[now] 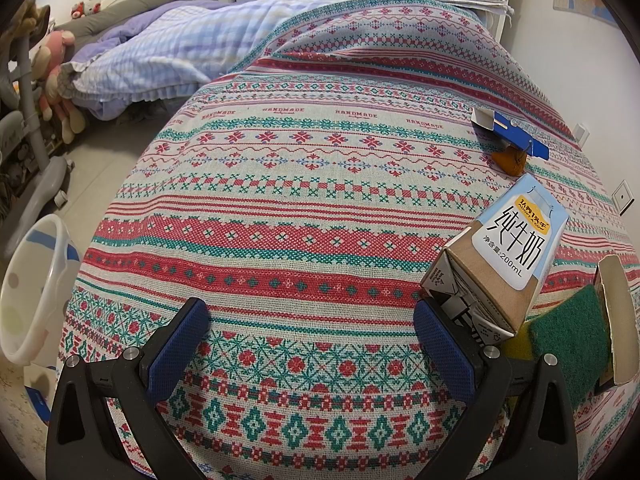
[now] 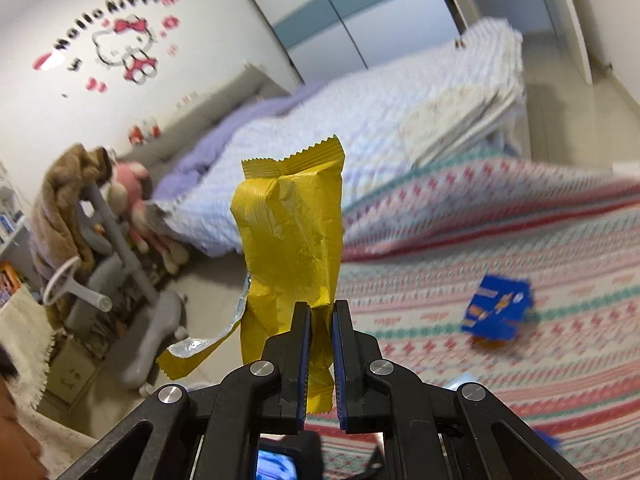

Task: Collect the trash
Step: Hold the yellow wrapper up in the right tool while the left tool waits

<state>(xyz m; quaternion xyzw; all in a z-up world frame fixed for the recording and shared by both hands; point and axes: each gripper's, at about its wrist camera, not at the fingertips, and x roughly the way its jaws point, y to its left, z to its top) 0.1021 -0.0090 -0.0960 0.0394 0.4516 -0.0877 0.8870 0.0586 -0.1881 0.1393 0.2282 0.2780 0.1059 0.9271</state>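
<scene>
The right gripper (image 2: 320, 312) has its fingers clamped on the lower part of a yellow wrapper (image 2: 292, 232), held upright at mid-frame and clear of the patterned worktop (image 2: 520, 280), probably for carrying to the white bin (image 1: 36, 288) at the left edge of the left view. The left gripper (image 1: 310, 320) hovers low over the cloth, fingers spread wide and empty, with the milk carton (image 1: 504, 256) just beside its right finger, likely the next pick

Evenly lit, soft shadows. Left wrist view sharp; right wrist view motion-blurred. Fisheye bending, dark vignetted corners.
</scene>
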